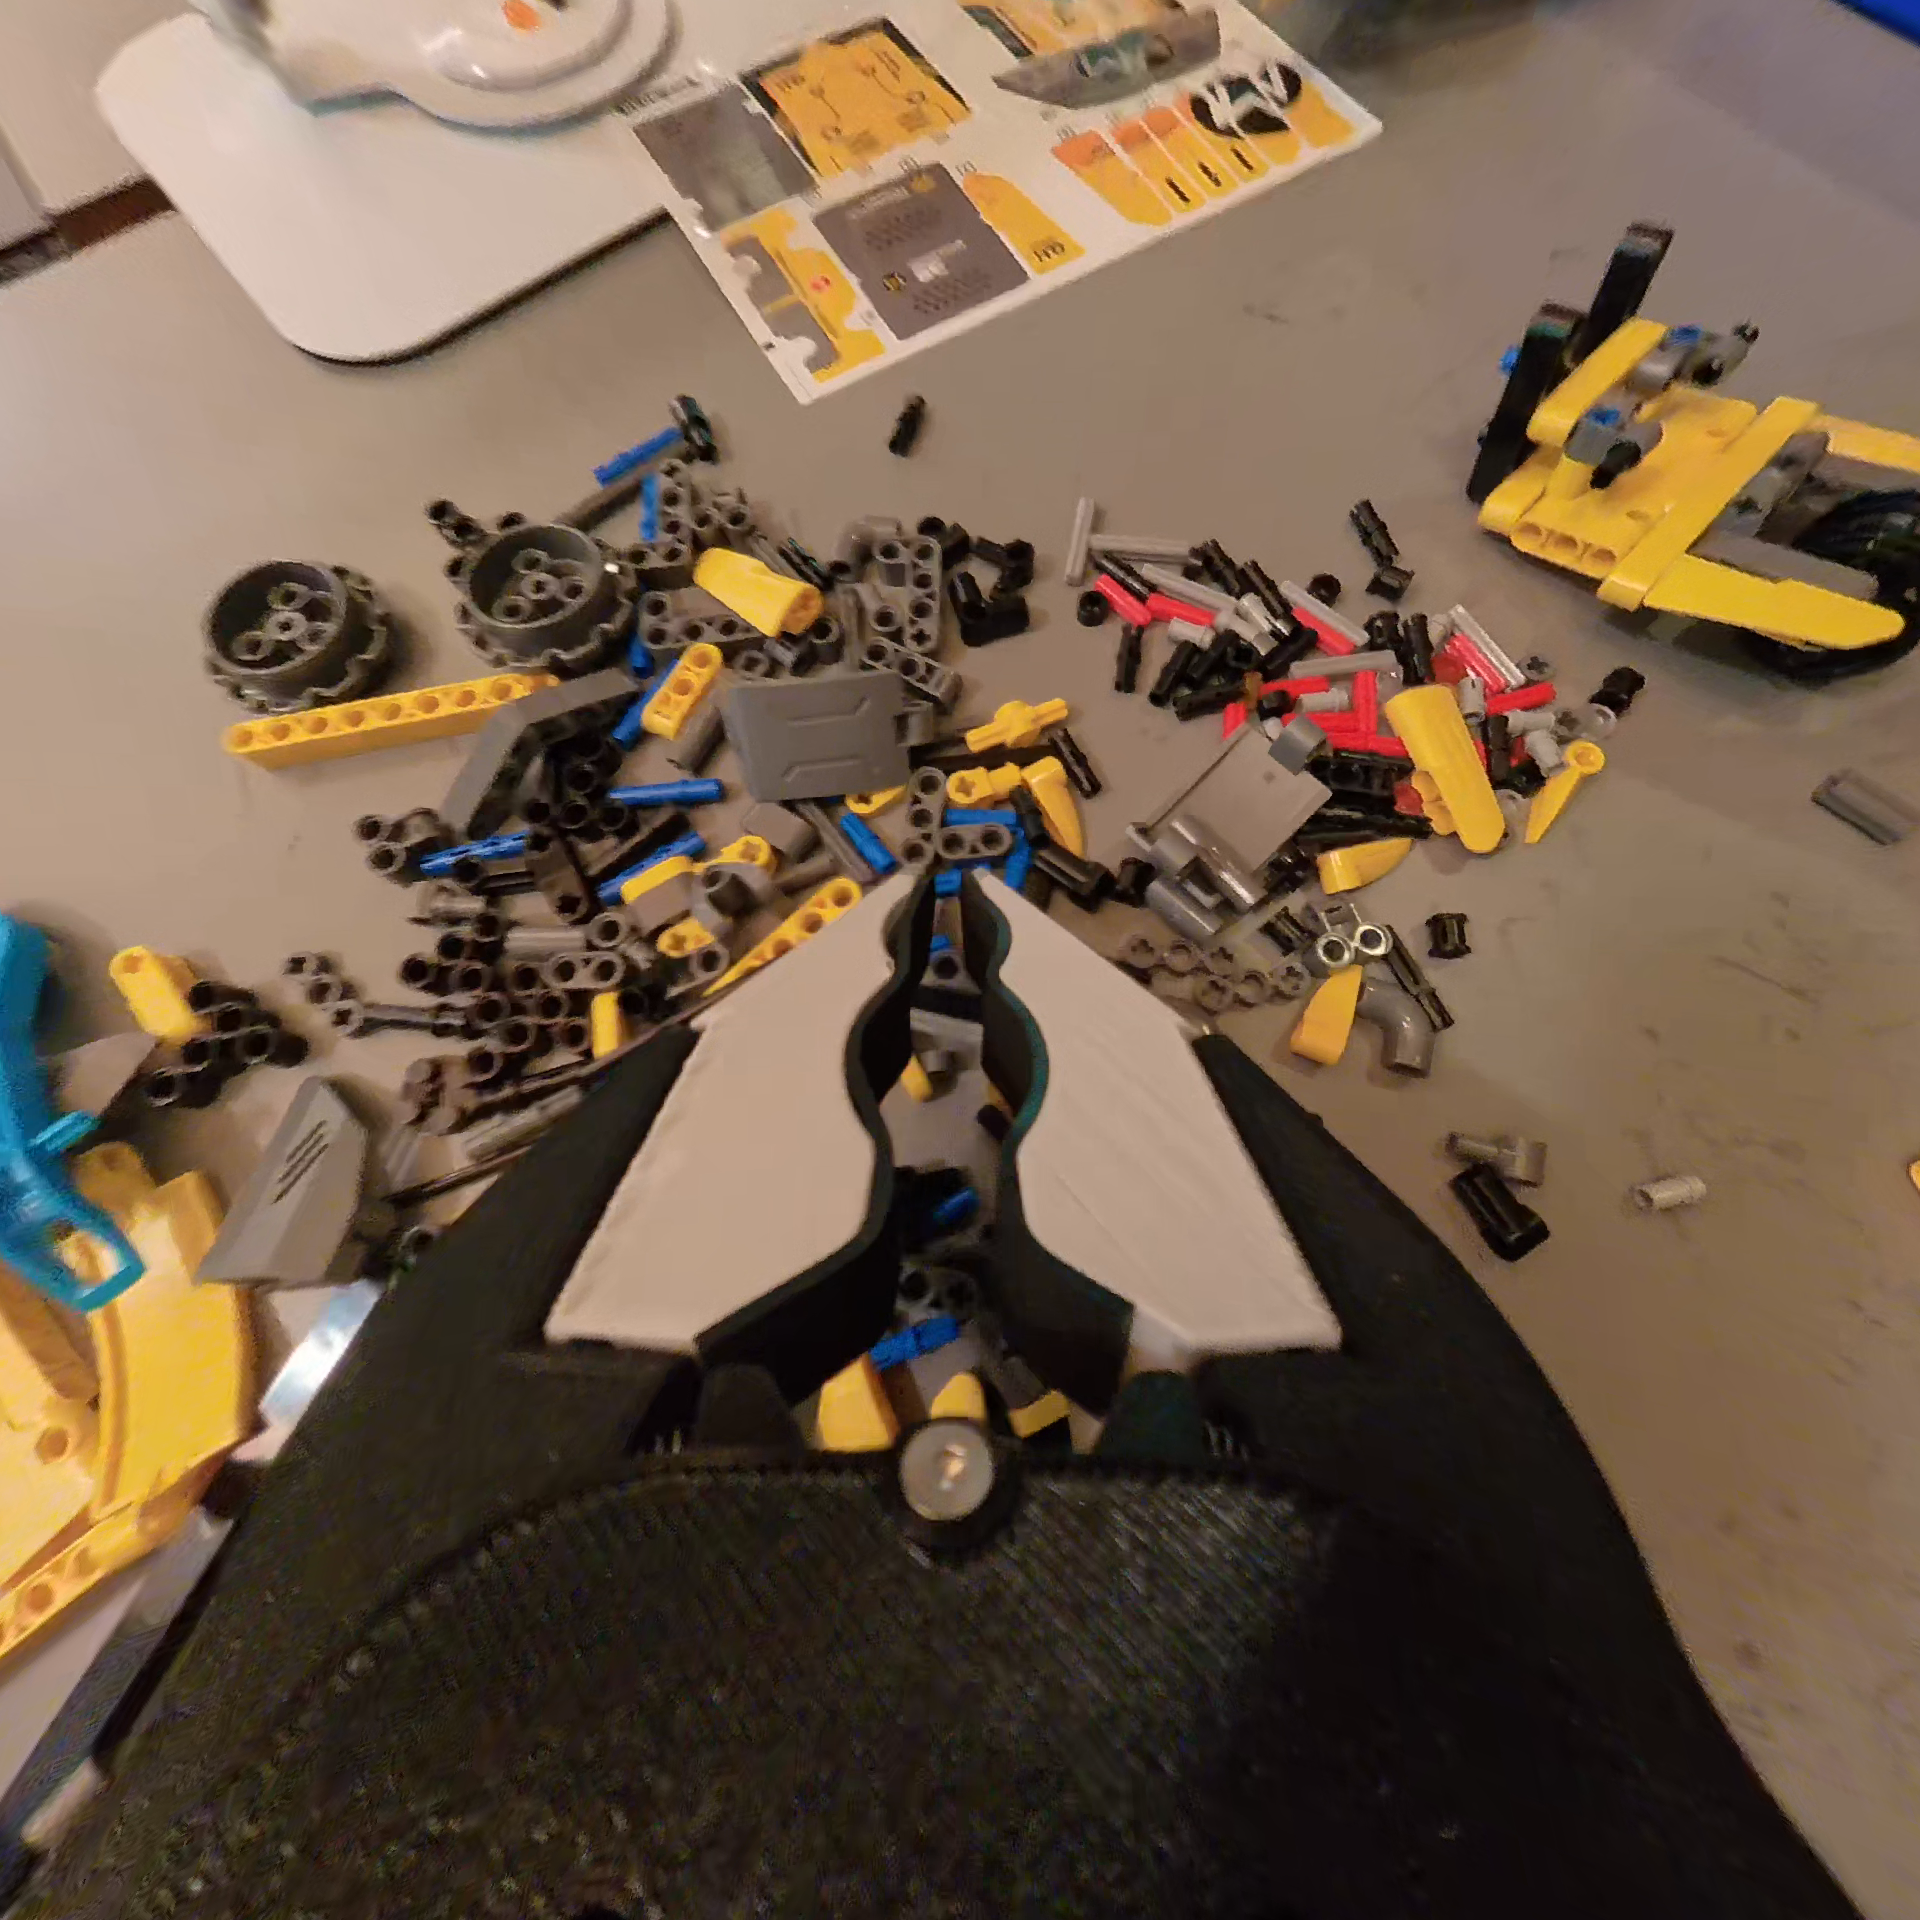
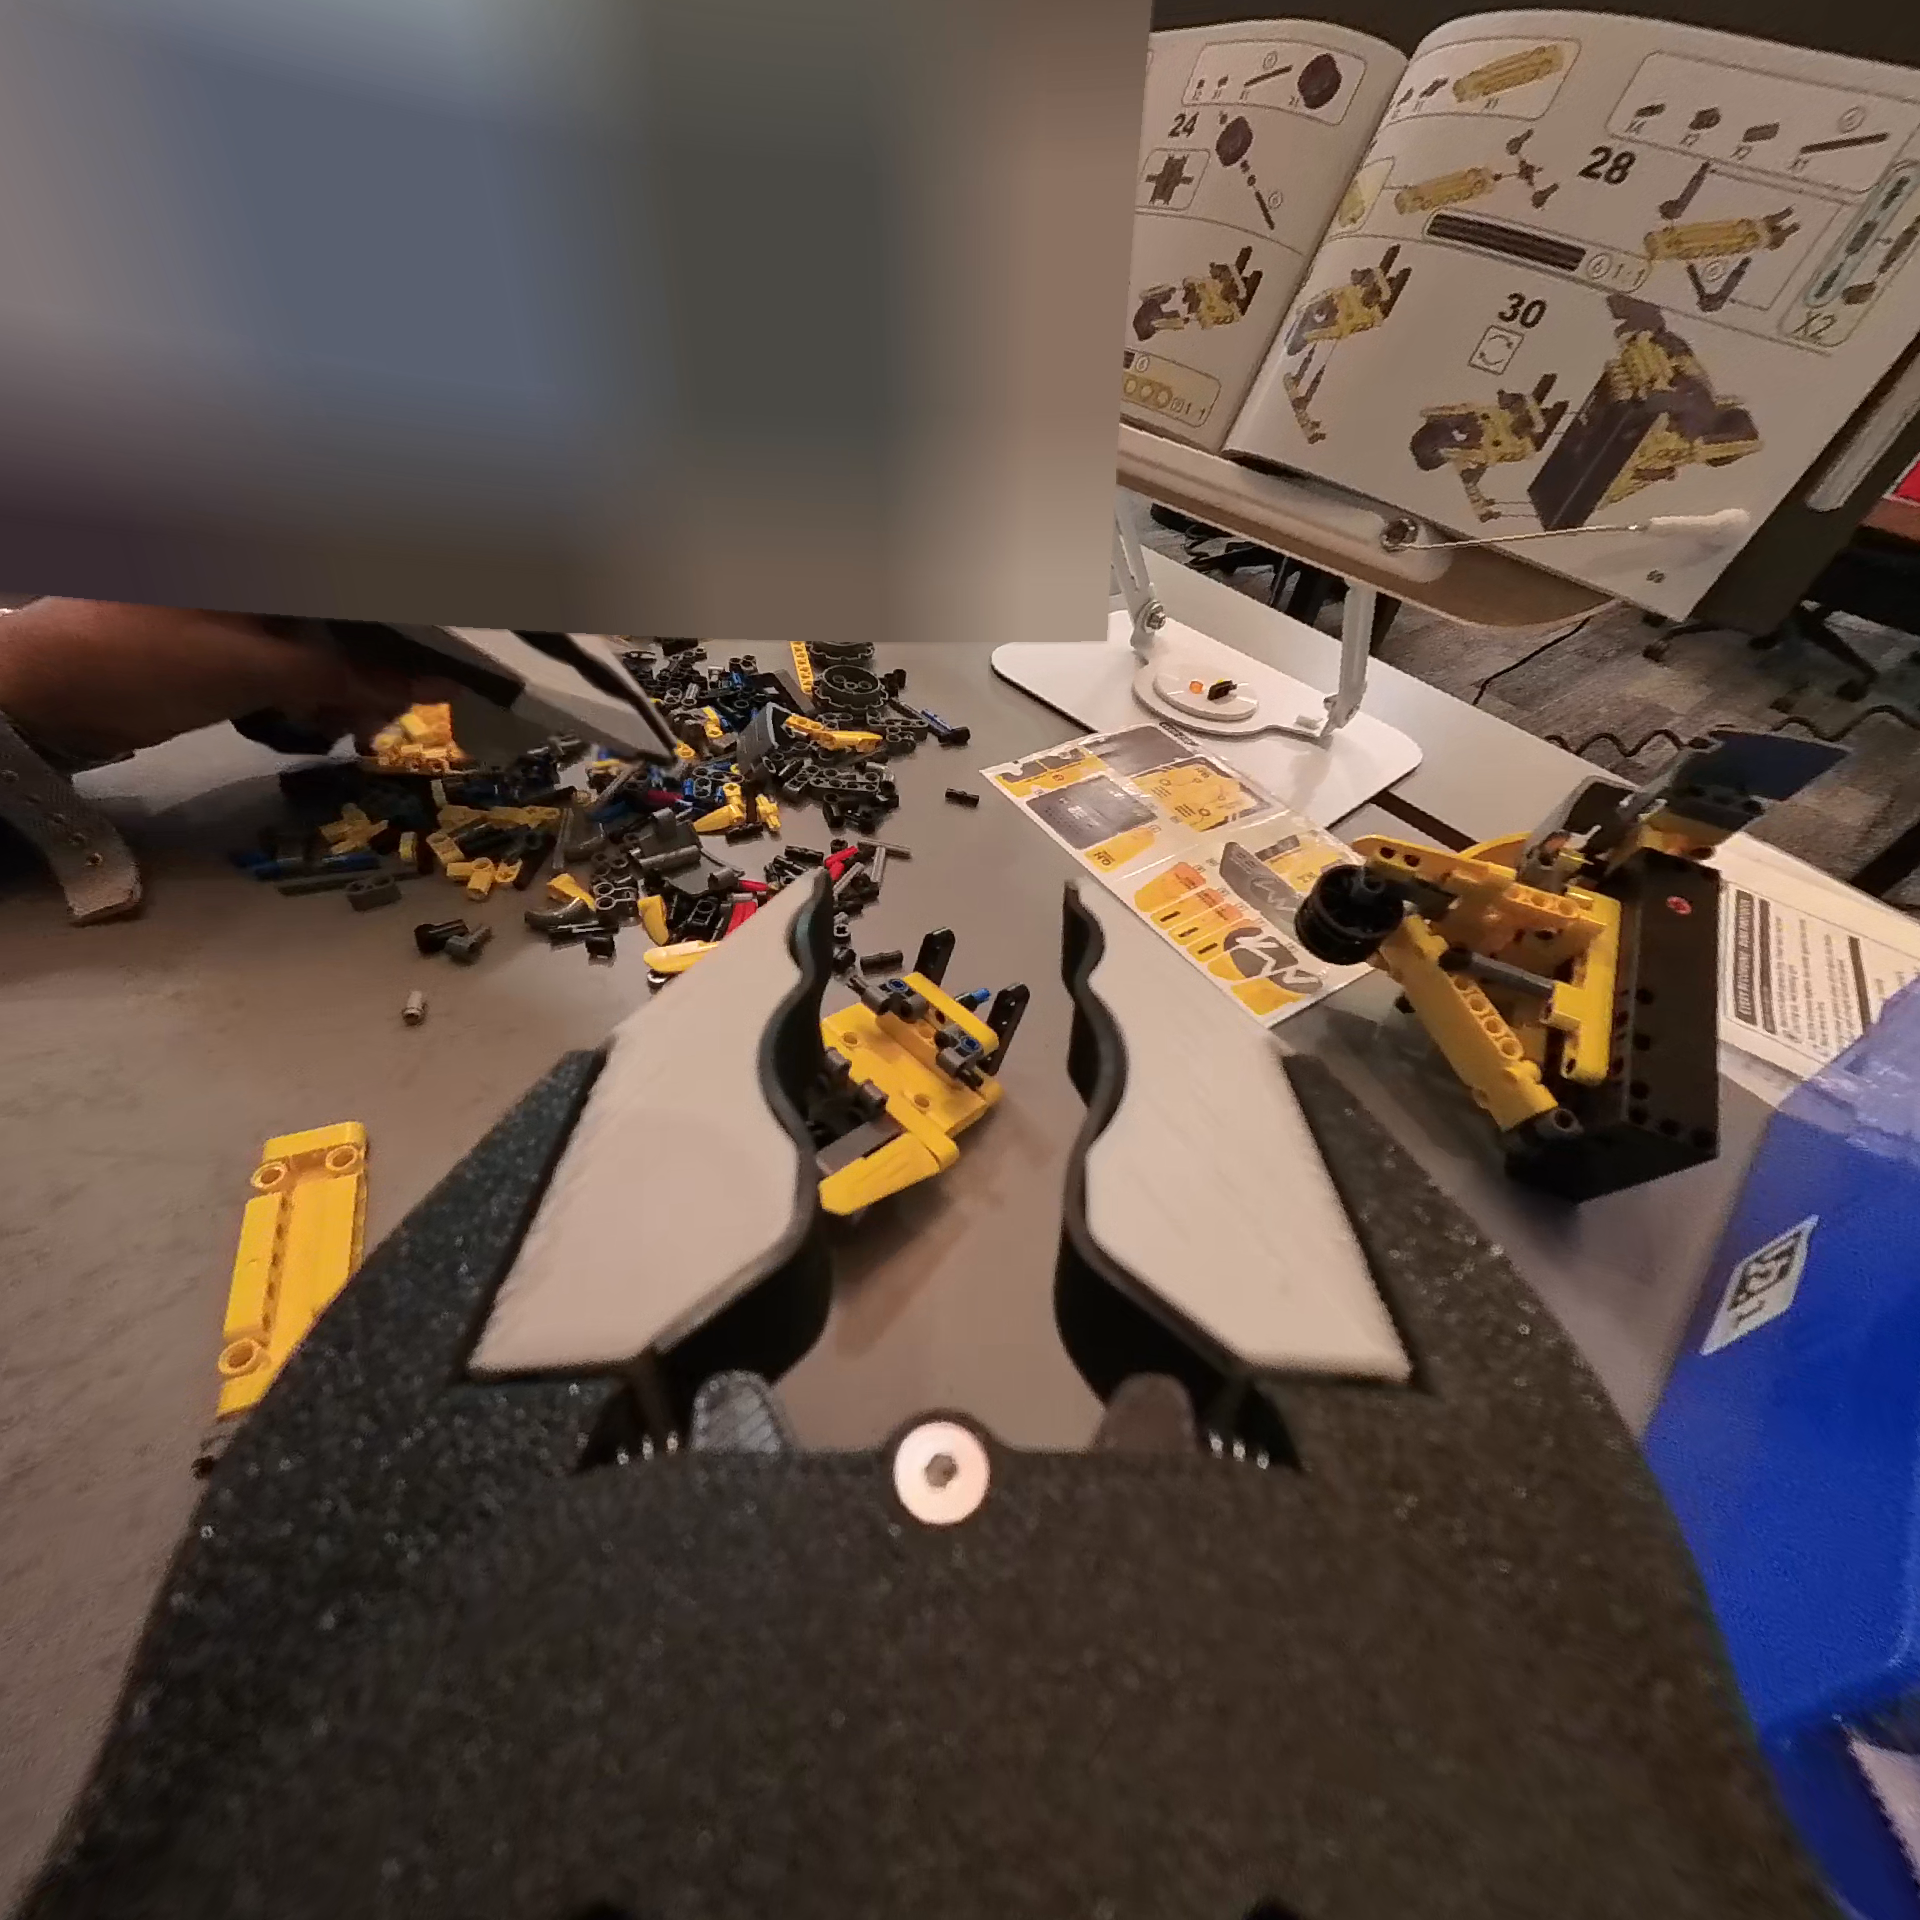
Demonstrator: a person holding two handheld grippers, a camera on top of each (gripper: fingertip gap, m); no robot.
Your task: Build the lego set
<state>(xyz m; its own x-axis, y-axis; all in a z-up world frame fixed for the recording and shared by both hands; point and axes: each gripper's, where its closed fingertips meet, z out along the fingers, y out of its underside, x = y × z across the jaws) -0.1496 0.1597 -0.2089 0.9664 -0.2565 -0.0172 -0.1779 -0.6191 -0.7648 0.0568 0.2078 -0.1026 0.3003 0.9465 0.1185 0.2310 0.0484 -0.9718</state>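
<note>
My left gripper [image 1: 940, 885] is nearly shut, tips down in a pile of small loose building pieces [image 1: 727, 790] in black, grey, yellow, blue and red. A small blue pin [image 1: 948, 883] shows in the narrow gap between the tips. The left gripper also shows far off in the right wrist view [image 2: 665, 750], its tips in the pile [image 2: 644, 821]. My right gripper [image 2: 945, 894] is open and empty. A small yellow and black sub-assembly [image 2: 914, 1081] lies on the table between its fingers, nearer the left finger [image 2: 707, 1122].
A larger yellow and black model [image 2: 1507, 997] stands at the right, with a sticker sheet [image 2: 1174, 831] beside it. An open instruction booklet [image 2: 1455, 260] rests on a white stand. A yellow panel [image 2: 291, 1247] lies at the left, a blue box [image 2: 1808, 1403] at the right. Two grey wheels [image 1: 296, 634] lie by the pile. The gap from one gripper's tips to the other's is roughly 25 cm.
</note>
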